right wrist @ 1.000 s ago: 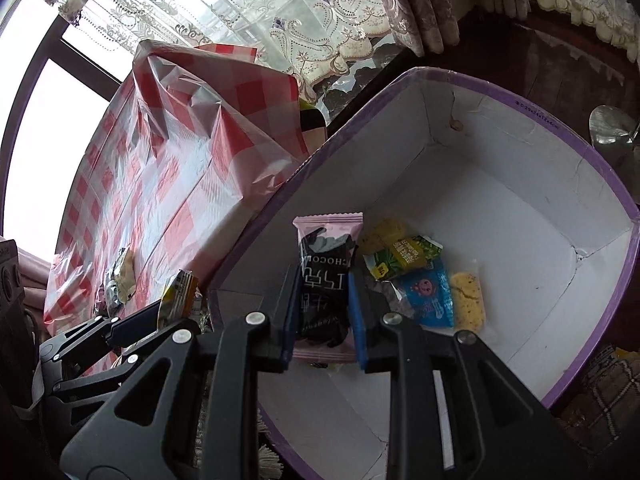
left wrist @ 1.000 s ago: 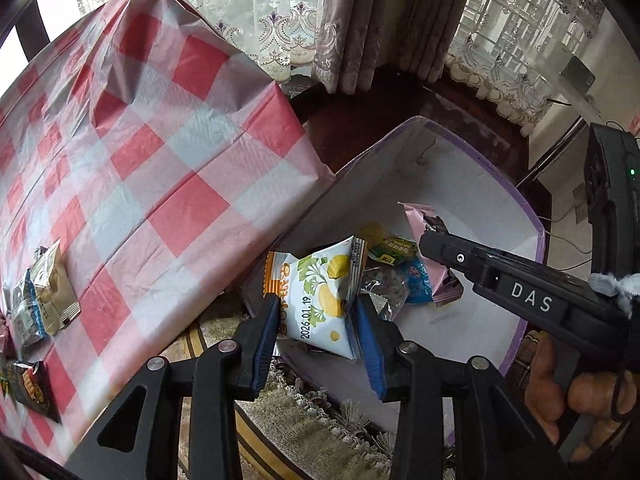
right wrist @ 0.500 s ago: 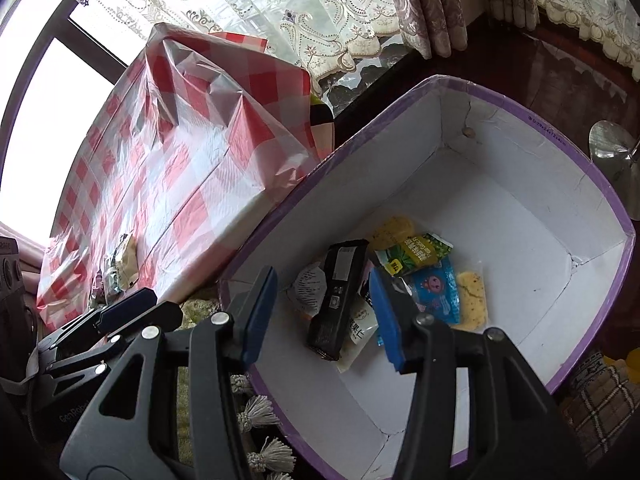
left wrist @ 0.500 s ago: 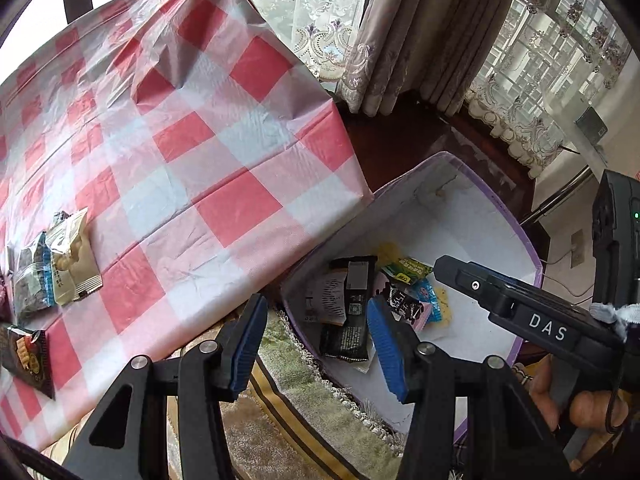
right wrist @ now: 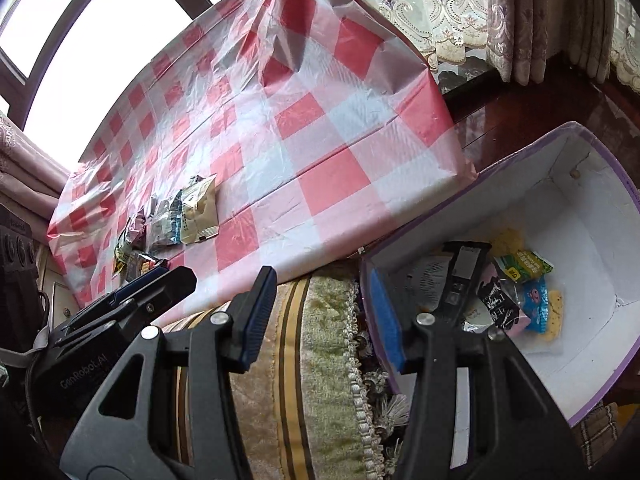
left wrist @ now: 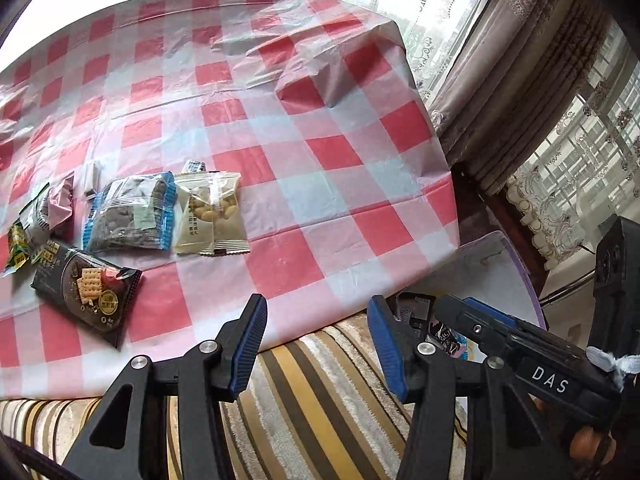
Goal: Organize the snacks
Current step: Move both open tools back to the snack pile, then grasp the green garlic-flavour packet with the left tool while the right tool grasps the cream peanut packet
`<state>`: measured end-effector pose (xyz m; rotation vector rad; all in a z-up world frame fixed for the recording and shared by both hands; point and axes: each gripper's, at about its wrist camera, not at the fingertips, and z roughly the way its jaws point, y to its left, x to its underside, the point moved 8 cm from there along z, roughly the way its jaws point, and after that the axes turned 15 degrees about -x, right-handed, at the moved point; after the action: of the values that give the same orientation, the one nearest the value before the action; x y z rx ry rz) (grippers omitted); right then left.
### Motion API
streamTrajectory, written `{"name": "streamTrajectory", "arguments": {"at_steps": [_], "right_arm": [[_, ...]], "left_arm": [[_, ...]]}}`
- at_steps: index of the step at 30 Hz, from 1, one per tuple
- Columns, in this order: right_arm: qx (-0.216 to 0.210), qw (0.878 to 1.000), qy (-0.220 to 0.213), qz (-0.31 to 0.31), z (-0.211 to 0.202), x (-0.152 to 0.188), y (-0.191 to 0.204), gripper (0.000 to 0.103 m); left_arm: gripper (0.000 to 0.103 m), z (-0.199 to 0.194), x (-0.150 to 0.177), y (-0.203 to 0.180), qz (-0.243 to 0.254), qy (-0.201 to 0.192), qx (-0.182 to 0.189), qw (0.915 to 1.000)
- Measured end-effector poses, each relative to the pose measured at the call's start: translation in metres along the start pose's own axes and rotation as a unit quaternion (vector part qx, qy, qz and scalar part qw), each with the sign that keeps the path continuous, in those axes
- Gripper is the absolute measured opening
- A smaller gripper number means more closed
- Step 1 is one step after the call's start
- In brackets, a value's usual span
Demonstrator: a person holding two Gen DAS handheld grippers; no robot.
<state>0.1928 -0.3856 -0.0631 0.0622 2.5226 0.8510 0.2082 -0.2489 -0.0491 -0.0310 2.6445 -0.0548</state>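
Note:
Several snack packets lie on the red-checked tablecloth (left wrist: 280, 128): a cream nut packet (left wrist: 210, 214), a blue-edged clear packet (left wrist: 132, 212), a black cracker packet (left wrist: 86, 292) and a pink-grey one (left wrist: 56, 204). My left gripper (left wrist: 316, 316) hangs open and empty over the table's near edge, right of them. Open and empty too, my right gripper (right wrist: 322, 292) hovers above the cushion, beside the white purple-rimmed box (right wrist: 580, 208). Inside the box lie a black bar (right wrist: 464, 276), a green packet (right wrist: 522, 266), a blue packet (right wrist: 534, 304) and a black-and-pink chocolate packet (right wrist: 502, 308).
A striped cushion with a tasselled fringe (right wrist: 320, 340) fills the gap between table and box. Dark wooden furniture (right wrist: 520, 92) and lace curtains (right wrist: 460, 8) stand behind. A person's hand (left wrist: 588, 446) holds the right gripper's handle.
Both grippers let go of their packets, which now lie in the box. Both opened and swung left, away from the box toward the table; the snacks on the cloth came into fuller view.

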Motion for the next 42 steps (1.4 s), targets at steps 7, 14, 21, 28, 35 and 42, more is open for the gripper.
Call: {"name": "streamTrajectory", "arguments": {"at_steps": [7, 14, 21, 28, 35, 42], "right_arm": [[0.007, 0.998, 0.015, -0.063, 0.026, 0.001, 0.048, 0.052], [0.016, 0.996, 0.018, -0.083, 0.054, -0.005, 0.073, 0.058], [0.020, 0.997, 0.012, -0.080, 0.080, -0.016, 0.084, 0.060], [0.027, 0.996, 0.016, -0.084, 0.103, -0.024, 0.095, 0.060], [0.038, 0.994, 0.030, -0.097, 0.126, -0.030, 0.104, 0.060], [0.043, 0.993, 0.038, -0.104, 0.142, -0.035, 0.108, 0.060]], "left_arm": [[0.053, -0.004, 0.004, 0.079, -0.089, -0.001, -0.017, 0.9959], [0.053, -0.001, 0.012, 0.139, -0.142, 0.003, -0.043, 0.9889], [0.053, 0.003, 0.018, 0.200, -0.196, 0.004, -0.073, 0.9780], [0.053, 0.007, 0.013, 0.253, -0.238, -0.007, -0.096, 0.9665], [0.053, 0.021, 0.003, 0.290, -0.261, -0.007, -0.118, 0.9580], [0.053, 0.035, -0.012, 0.315, -0.269, -0.010, -0.145, 0.9523]]}}
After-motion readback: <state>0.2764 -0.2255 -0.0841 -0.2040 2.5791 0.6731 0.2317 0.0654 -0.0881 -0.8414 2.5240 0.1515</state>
